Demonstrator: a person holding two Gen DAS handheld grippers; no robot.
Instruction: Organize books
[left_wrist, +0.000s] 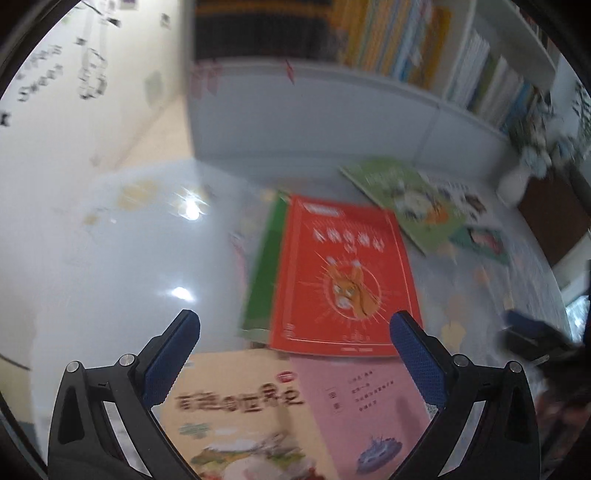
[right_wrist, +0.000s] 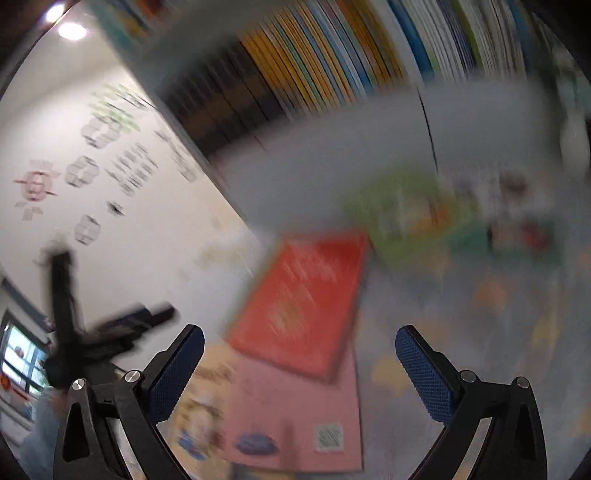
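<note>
A red book (left_wrist: 343, 277) lies flat on the glossy table, on top of a green book (left_wrist: 264, 266). In front of it lie a tan picture book (left_wrist: 240, 417) and a pink book (left_wrist: 369, 410). Farther right rest a light green book (left_wrist: 406, 199) and a small teal book (left_wrist: 480, 240). My left gripper (left_wrist: 295, 332) hovers open over the tan and pink books. In the blurred right wrist view, my right gripper (right_wrist: 300, 349) is open above the pink book (right_wrist: 295, 410), with the red book (right_wrist: 303, 299) just beyond. Neither gripper holds anything.
A white bookshelf (left_wrist: 369, 99) packed with upright books (right_wrist: 351, 55) stands behind the table. A white vase with flowers (left_wrist: 532, 162) sits at the far right. The other gripper (left_wrist: 532, 339) shows at the right edge. A wall with drawings (right_wrist: 92, 166) is to the left.
</note>
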